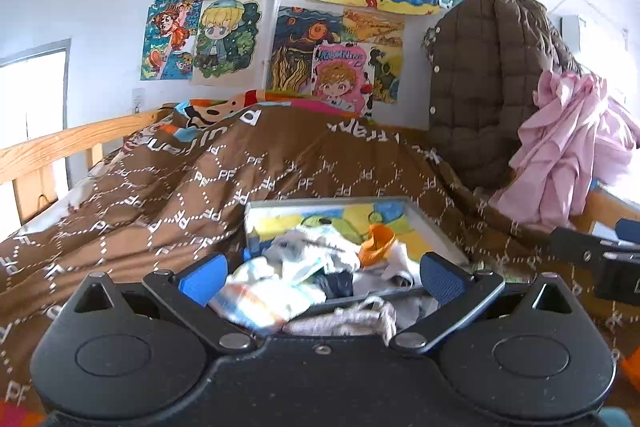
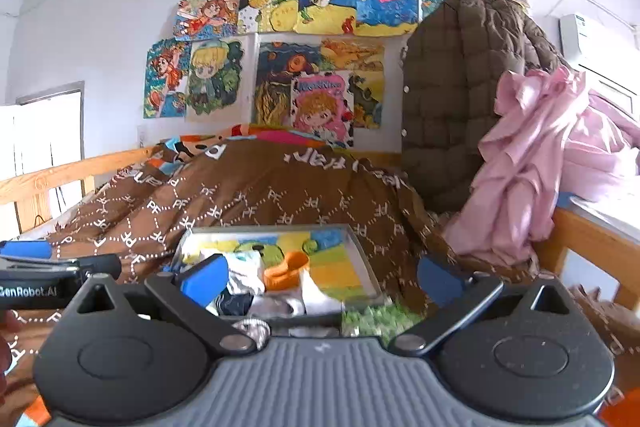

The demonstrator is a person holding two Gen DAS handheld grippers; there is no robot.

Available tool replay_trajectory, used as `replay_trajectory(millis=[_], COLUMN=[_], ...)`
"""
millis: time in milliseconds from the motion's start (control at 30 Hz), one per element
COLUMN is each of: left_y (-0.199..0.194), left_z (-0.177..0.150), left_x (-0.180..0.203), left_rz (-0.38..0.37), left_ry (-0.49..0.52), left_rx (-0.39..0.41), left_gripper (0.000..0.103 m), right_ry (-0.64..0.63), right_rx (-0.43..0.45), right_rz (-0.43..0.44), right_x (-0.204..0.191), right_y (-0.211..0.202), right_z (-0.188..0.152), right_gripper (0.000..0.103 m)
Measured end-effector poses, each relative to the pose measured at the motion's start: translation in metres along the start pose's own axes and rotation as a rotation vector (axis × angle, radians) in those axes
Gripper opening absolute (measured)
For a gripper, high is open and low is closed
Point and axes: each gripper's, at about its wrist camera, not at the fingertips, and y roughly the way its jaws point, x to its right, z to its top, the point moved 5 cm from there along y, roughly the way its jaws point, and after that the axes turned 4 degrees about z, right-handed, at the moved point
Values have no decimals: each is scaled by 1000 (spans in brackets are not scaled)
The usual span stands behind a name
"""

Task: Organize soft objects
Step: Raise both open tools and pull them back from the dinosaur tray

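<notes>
A shallow metal-rimmed tray (image 1: pixel 432 223) with a colourful picture base lies on the brown quilt; it also shows in the right wrist view (image 2: pixel 362 255). It holds a heap of socks: white ones (image 1: pixel 304 259), a dark one (image 1: pixel 338 285) and an orange one (image 1: pixel 376 243), the orange one also in the right wrist view (image 2: pixel 286 271). A grey knit sock (image 1: pixel 360 319) lies at the tray's near rim. A green patterned sock (image 2: pixel 376 319) lies beside the tray. My left gripper (image 1: pixel 322 277) is open over the heap. My right gripper (image 2: pixel 320 275) is open over the tray.
The brown patterned quilt (image 1: pixel 200 179) covers the bed. A brown padded jacket (image 1: pixel 484 83) and pink clothes (image 1: pixel 568 147) hang at the right. A wooden bed rail (image 1: pixel 60 143) runs along the left. Drawings cover the wall behind.
</notes>
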Motion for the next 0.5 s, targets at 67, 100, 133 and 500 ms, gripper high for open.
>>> replay_trajectory(millis=[67, 100, 133, 500], left_y=[-7, -10, -12, -15], left_z=[-7, -10, -13, -34], left_x=[1, 1, 2, 8], left_rz=[11, 10, 11, 27], left_ry=[10, 13, 17, 86], left_rx=[-20, -29, -39, -130], left_gripper=[102, 102, 102, 102], right_ry=[10, 14, 17, 109], right_rx=[-22, -41, -58, -196], right_rz=[-12, -23, -34, -141], right_x=[-1, -1, -1, 16], right_y=[-7, -9, -11, -27], right_z=[-9, -14, -18, -51], right_gripper=[103, 103, 103, 103])
